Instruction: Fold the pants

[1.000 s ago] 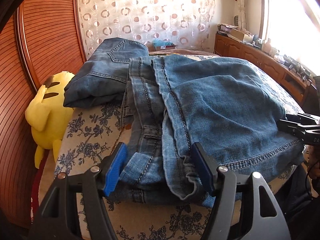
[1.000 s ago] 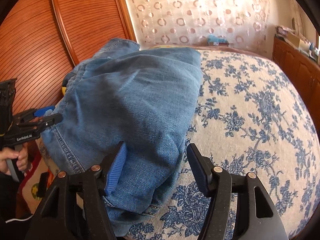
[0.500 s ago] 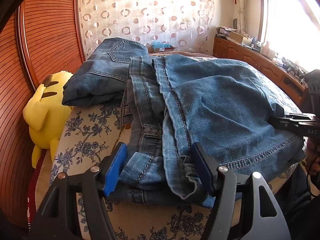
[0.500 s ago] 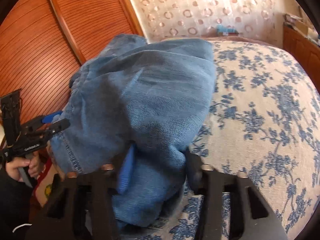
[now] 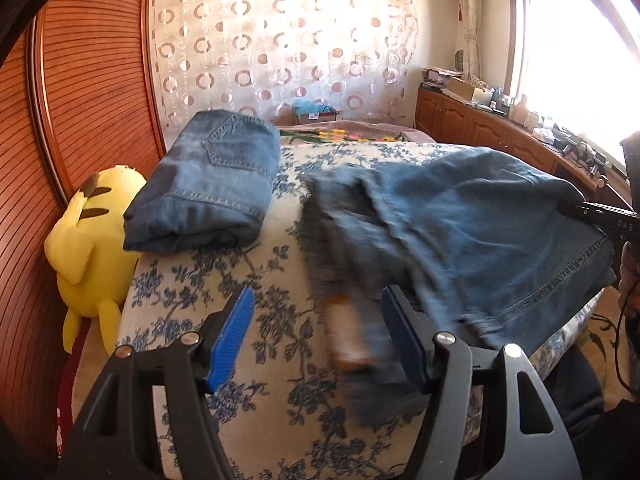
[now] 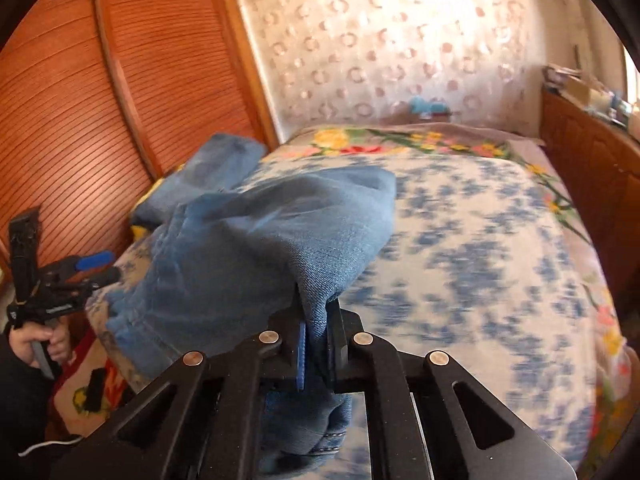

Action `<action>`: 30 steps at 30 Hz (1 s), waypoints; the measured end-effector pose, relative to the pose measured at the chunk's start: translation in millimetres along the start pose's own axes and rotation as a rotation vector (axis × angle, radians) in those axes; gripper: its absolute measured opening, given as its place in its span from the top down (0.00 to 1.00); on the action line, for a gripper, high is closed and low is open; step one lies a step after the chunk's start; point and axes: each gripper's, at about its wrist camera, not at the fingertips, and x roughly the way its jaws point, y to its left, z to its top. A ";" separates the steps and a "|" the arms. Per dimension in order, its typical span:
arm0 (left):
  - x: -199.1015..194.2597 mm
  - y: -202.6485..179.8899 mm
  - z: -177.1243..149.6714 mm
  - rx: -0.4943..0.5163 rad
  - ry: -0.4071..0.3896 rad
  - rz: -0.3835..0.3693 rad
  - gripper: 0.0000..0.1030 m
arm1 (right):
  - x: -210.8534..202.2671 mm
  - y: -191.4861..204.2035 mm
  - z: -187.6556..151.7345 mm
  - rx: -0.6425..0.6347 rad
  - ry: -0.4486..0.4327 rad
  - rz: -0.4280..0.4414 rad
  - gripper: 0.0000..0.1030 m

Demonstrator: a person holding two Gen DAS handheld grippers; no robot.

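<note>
Denim jeans (image 6: pixel 280 240) lie bunched at the near edge of the floral bedspread (image 6: pixel 480 260), lifted by the right gripper (image 6: pixel 316 344), whose jaws are clamped on a fabric fold, presumably to reposition them for folding, while the left gripper (image 5: pixel 316 336) stands wide open, holding nothing, beside them.
</note>
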 end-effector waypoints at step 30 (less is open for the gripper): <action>56.8 -130.4 33.0 0.169 0.106 -0.161 0.35 | -31.1 -66.3 -67.1 0.113 0.125 -0.093 0.47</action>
